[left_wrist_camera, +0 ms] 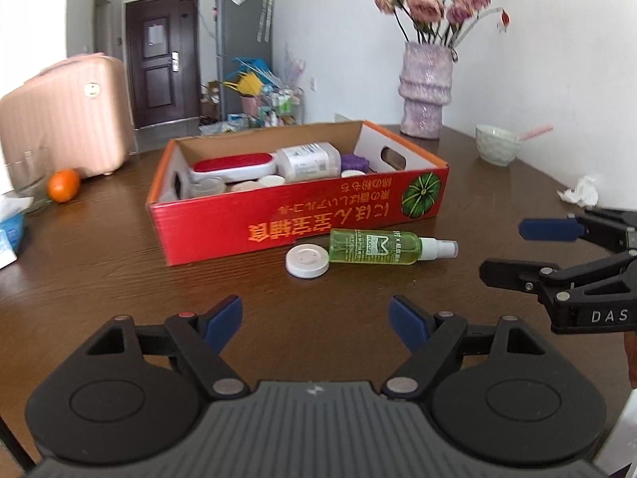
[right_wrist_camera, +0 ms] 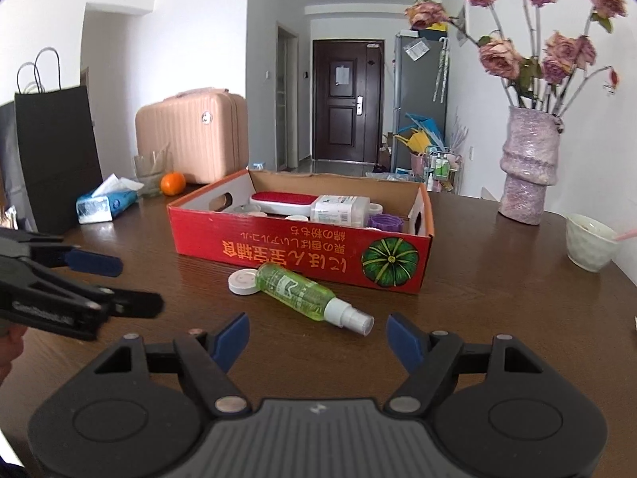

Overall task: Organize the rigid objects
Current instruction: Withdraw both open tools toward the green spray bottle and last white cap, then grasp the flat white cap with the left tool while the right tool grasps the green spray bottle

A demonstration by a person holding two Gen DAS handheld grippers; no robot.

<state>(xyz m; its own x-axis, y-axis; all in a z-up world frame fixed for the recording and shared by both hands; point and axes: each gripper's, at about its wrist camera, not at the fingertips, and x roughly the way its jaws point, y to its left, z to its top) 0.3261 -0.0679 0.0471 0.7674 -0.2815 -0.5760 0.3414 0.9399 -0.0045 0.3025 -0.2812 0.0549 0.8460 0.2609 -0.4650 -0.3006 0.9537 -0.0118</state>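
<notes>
A green spray bottle [left_wrist_camera: 374, 247] [right_wrist_camera: 302, 292] lies on its side on the brown table, its white nozzle toward the right. A round white lid [left_wrist_camera: 307, 261] [right_wrist_camera: 243, 282] rests flat against the bottle's base. Both lie just in front of a red cardboard box [left_wrist_camera: 302, 225] [right_wrist_camera: 302, 253]. Inside the box are a red-and-white brush [left_wrist_camera: 235, 165], a clear bottle [left_wrist_camera: 308, 160] and a purple piece [left_wrist_camera: 353, 161]. My left gripper [left_wrist_camera: 316, 318] is open and empty, short of the lid. My right gripper [right_wrist_camera: 318, 336] is open and empty, just short of the nozzle.
A purple vase [left_wrist_camera: 425, 87] with dried flowers and a pale bowl [left_wrist_camera: 497, 144] stand at the back right, with a crumpled tissue [left_wrist_camera: 581, 193] nearer. An orange [left_wrist_camera: 63, 185], a glass, a tissue pack [right_wrist_camera: 105, 203] and a pink suitcase [left_wrist_camera: 67, 115] are on the left.
</notes>
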